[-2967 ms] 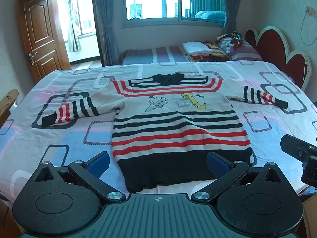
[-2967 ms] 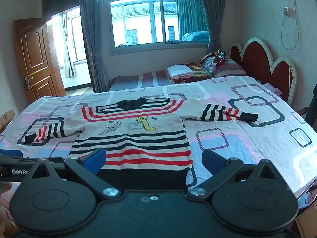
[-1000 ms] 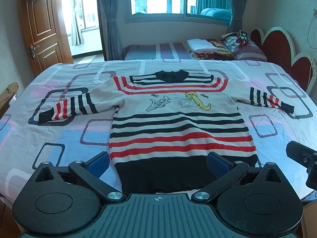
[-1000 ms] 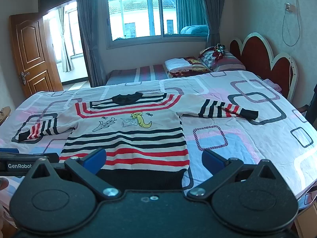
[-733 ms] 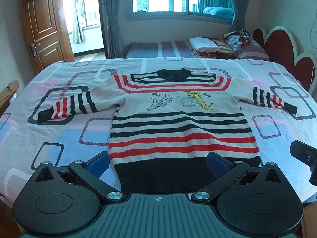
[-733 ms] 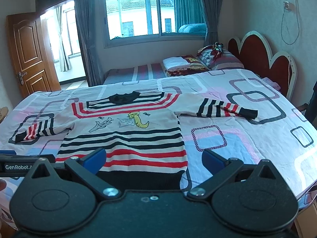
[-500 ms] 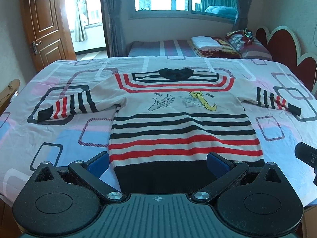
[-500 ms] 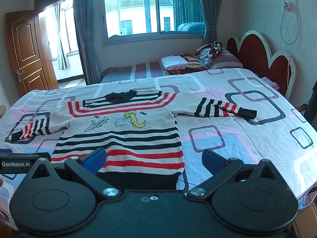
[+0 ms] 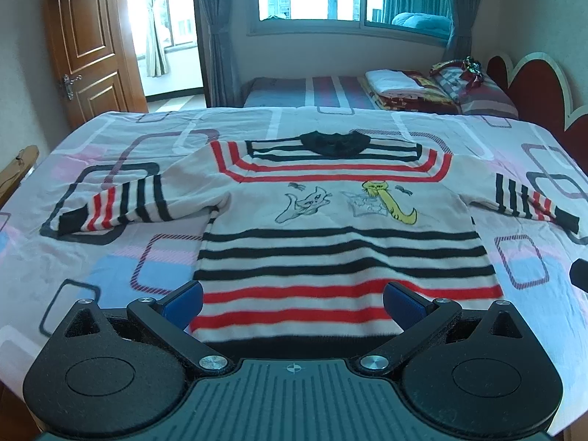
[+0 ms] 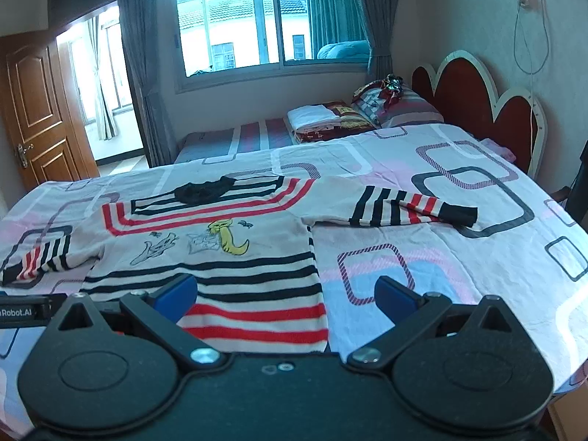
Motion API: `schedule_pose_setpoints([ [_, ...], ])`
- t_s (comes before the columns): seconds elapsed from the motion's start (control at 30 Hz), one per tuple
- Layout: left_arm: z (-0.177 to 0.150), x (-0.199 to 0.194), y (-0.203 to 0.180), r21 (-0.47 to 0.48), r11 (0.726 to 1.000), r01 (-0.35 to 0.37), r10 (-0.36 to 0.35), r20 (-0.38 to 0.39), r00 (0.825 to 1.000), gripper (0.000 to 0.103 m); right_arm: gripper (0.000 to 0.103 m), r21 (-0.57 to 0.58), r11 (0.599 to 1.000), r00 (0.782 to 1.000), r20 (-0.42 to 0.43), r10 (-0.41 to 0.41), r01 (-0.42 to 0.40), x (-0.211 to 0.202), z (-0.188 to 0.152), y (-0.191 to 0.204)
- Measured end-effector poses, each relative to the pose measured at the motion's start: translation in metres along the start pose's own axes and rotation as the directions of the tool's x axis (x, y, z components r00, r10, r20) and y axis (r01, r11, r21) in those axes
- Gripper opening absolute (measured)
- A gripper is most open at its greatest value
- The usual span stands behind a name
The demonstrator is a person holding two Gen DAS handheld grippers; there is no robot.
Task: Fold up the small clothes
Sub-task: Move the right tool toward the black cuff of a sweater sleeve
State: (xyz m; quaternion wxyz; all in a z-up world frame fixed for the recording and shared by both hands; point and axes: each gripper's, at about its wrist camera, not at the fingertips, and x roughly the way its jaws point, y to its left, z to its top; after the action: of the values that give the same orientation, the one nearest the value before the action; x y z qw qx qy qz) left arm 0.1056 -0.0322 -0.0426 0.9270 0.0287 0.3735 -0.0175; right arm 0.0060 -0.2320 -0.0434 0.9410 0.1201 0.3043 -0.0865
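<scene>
A small cream sweater [image 9: 341, 231] with black and red stripes and cartoon figures lies flat on the bed, front up, both sleeves spread out. My left gripper [image 9: 293, 301] hovers open over its lower hem, blue pads wide apart. In the right wrist view the same sweater [image 10: 220, 253] fills the left half, its right sleeve [image 10: 408, 207] stretched toward the headboard. My right gripper [image 10: 286, 294] is open above the sweater's lower right corner, nothing between its fingers. The black hem is mostly hidden behind both gripper bodies.
The bed sheet [image 9: 110, 250] has a pattern of rounded rectangles. A second bed [image 10: 242, 137] behind holds folded linens [image 10: 323, 117] and a pillow. A red headboard [image 10: 488, 110] stands on the right, a wooden door [image 9: 92, 44] on the left. The left gripper's body [image 10: 25, 310] shows at left.
Both grippers have moved forward and lower over the sweater's hem end, so the sweater looks larger. The right gripper has shifted toward the sweater's right edge. Both stay open.
</scene>
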Motion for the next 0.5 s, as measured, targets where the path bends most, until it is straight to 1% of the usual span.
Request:
schedule_pose_setpoints([
  [0.4, 0.039, 0.073, -0.04, -0.001, 1.0, 0.014, -0.014, -0.035, 0.999, 0.103, 0.102, 0.03, 0.999, 0.997, -0.062, -0.037, 0.039, 0.08, 0.022, -0.037],
  [0.5, 0.048, 0.092, -0.049, -0.008, 1.0, 0.009, -0.01, -0.045, 0.999, 0.103, 0.099, 0.029, 0.998, 0.995, -0.08, -0.054, 0.057, 0.101, 0.029, -0.048],
])
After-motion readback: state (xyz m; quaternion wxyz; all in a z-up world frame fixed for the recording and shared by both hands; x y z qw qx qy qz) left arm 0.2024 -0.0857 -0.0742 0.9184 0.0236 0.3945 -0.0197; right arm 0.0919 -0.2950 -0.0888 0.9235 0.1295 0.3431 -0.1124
